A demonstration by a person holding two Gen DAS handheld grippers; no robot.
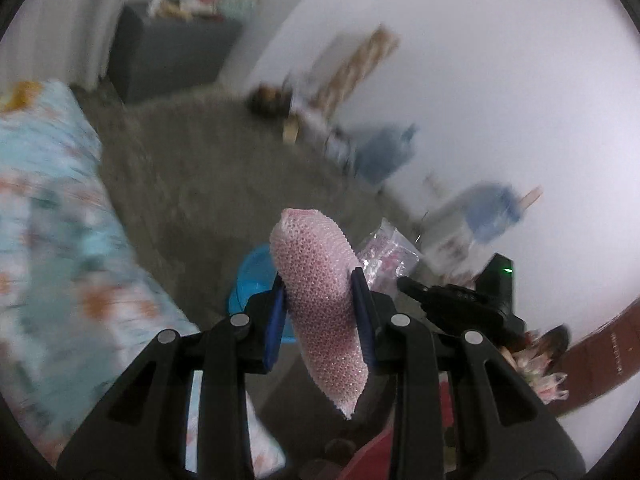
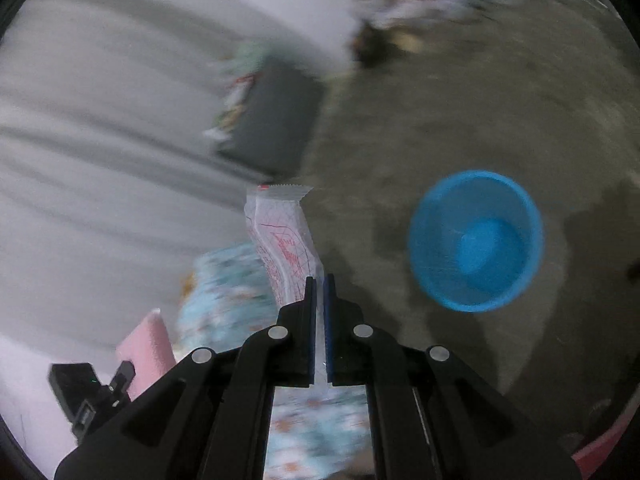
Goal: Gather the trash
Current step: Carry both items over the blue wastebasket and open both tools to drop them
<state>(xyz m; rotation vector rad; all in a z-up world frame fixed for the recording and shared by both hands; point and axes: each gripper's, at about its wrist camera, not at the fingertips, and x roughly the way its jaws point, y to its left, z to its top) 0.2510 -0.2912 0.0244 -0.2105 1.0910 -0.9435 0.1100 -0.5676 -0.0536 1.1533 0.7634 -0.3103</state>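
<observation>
The left tool [image 1: 320, 312] was clamped partway closed on a pink foam sleeve [image 1: 318, 300], whose long axis ran up and away between the blue pads. The right tool [image 2: 319, 280] was pinched almost fully shut on a flat white wrapper [image 2: 282, 240] with red print, standing up from the jaws. Beyond them, on the grey floor [image 2: 440, 100], sat the blue basket [image 2: 476, 240], ahead and to the right of the right tool, likely the nearer one. In the left view the basket was mostly hidden behind the foam.
</observation>
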